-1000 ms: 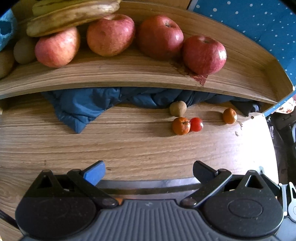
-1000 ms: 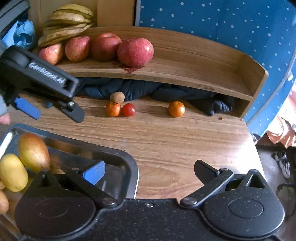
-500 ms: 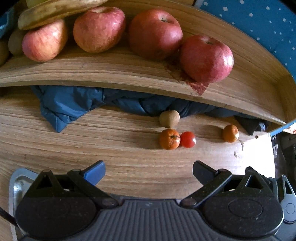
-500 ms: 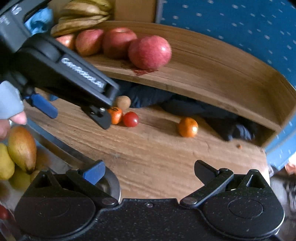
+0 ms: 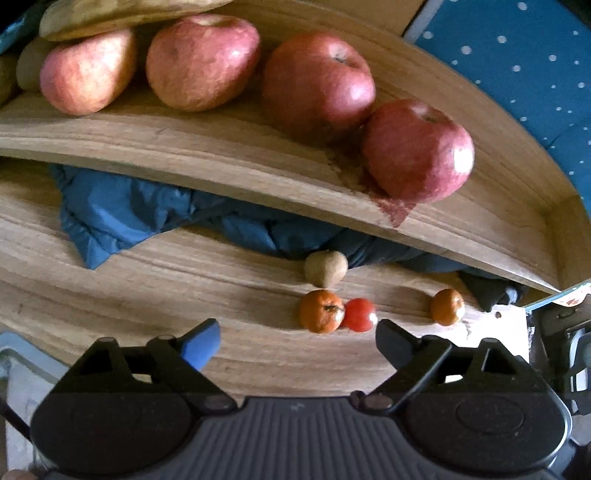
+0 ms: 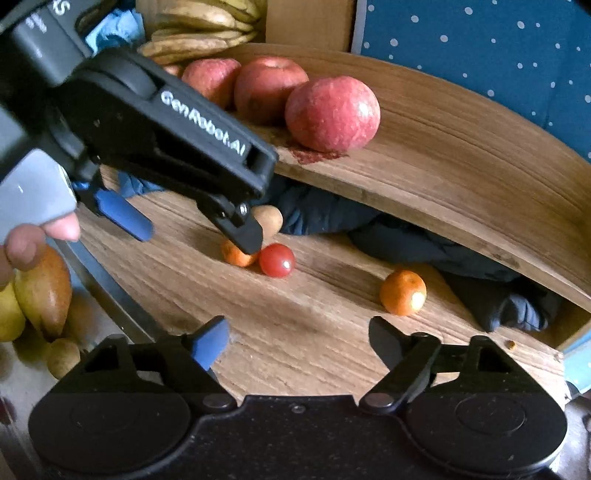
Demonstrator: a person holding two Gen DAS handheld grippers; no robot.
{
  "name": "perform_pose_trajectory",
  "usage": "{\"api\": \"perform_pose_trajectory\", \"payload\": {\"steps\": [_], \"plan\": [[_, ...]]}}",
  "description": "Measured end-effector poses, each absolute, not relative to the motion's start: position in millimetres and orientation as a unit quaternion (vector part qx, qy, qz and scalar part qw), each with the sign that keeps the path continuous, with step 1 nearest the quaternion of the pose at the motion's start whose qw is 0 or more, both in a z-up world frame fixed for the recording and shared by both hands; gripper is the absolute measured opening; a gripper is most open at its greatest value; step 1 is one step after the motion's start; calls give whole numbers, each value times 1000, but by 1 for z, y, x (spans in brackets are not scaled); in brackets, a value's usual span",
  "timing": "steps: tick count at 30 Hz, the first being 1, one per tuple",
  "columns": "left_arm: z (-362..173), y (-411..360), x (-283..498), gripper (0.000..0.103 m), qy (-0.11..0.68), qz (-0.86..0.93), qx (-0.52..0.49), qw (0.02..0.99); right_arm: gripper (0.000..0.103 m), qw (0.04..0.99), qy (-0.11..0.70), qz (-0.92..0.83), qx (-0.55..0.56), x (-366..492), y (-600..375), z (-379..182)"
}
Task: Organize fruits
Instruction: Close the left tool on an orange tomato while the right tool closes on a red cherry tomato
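A: Which fruits are seen on the wooden tabletop?

B: A small glossy red cherry tomato is seen touching a small orange mandarin. A round tan-brown fruit is set just behind them, and a second small orange mandarin lies apart to the right.

A: And on the raised wooden shelf?

B: Four large red apples are lined up in a row, with yellow-brown bananas laid behind them.

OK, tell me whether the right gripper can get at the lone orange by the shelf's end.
Probably yes. The lone orange sits apart on bare table ahead of the right gripper, whose closing fingers hold nothing; the left gripper is over the other cluster.
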State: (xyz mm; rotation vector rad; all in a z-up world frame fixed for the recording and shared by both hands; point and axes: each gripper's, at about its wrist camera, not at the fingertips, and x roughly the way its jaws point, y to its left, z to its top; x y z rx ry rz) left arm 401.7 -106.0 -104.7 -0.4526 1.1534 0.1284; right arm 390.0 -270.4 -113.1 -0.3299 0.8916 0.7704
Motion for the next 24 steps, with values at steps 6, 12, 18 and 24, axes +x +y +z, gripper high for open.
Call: {"api": "perform_pose_trajectory", "payload": {"steps": [6, 12, 18, 24], "plan": [[-107, -112, 407, 82, 533, 41, -204, 820, 66, 816, 409, 386, -135, 401, -271, -114], [-111, -112, 410, 72, 536, 49, -211, 816, 57, 812, 410, 392, -137, 405, -263, -120], [-111, -110, 411, 57, 536, 52, -216, 815, 47, 814, 405, 393, -134, 407, -258, -123], [-112, -111, 413, 46, 533, 47, -226, 814, 44, 812, 400, 404, -131, 411, -253, -127]]}}
